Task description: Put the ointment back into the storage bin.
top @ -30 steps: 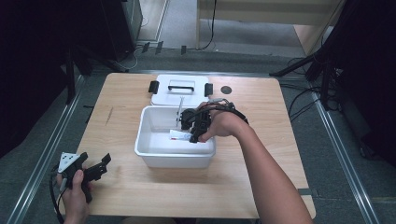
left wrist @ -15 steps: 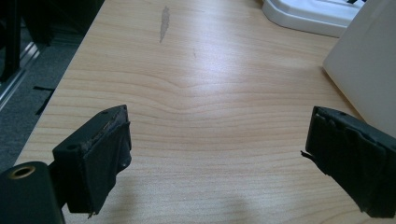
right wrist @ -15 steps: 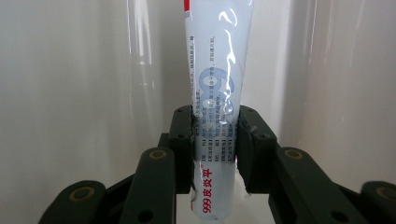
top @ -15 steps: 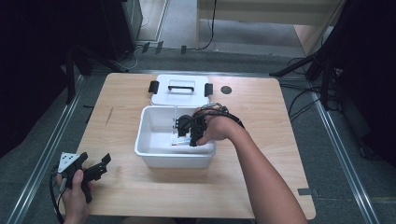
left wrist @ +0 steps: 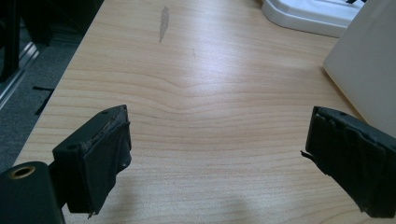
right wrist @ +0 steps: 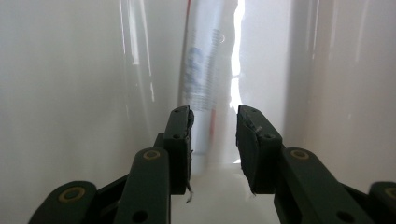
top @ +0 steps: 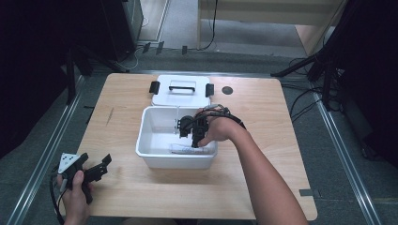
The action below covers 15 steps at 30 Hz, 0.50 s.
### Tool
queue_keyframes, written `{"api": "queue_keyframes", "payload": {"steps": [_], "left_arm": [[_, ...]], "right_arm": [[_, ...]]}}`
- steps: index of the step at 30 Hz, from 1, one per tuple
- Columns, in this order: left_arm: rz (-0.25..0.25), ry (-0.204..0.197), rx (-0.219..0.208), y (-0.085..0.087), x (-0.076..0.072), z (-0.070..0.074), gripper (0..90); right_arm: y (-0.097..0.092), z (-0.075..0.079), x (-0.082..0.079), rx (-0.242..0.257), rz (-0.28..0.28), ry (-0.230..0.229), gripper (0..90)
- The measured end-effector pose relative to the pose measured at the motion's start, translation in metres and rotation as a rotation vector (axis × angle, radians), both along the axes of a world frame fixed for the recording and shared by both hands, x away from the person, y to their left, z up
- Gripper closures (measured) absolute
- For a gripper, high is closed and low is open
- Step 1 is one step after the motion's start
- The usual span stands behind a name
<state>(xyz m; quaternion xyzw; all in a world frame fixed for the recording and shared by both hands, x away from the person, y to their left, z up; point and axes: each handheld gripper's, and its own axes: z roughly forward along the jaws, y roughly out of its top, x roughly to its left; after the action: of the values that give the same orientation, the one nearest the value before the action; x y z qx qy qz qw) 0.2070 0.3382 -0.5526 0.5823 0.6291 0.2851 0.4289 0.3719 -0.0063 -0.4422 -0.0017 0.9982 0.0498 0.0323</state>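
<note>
At a pale wooden desk (top: pixel 263 140), I reach my right gripper (top: pixel 190 133) down into an open white rectangular plastic bin (top: pixel 152 140); its jaws stand a little apart on either side of a white printed tube (right wrist: pixel 201 84) lying on the bin floor, not pressed on it. The same tube (top: pixel 187 150) lies along the bin's near wall. My left gripper (top: pixel 101 166) rests low at the desk's near left corner, jaws spread wide over bare wood, holding nothing, well apart from the bin. The bin's white lid with a black handle and black latches (top: pixel 180 91) lies flat just behind it.
</note>
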Motion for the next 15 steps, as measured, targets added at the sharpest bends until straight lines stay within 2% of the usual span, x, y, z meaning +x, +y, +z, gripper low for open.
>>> {"api": "queue_keyframes", "payload": {"steps": [6,14,15], "left_arm": [[0.001,0.0,-0.001,0.0,0.0,0.0,7.4],[0.001,-0.003,0.0,0.0,0.0,0.0,7.4],[0.001,-0.003,0.0,0.0,0.0,0.0,7.4]], "right_arm": [[-0.004,0.008,0.001,0.041,-0.024,0.01,76.4],[-0.013,0.034,-0.003,0.116,-0.067,0.031,78.6],[-0.014,0.037,-0.002,0.121,-0.059,0.032,78.6]]}}
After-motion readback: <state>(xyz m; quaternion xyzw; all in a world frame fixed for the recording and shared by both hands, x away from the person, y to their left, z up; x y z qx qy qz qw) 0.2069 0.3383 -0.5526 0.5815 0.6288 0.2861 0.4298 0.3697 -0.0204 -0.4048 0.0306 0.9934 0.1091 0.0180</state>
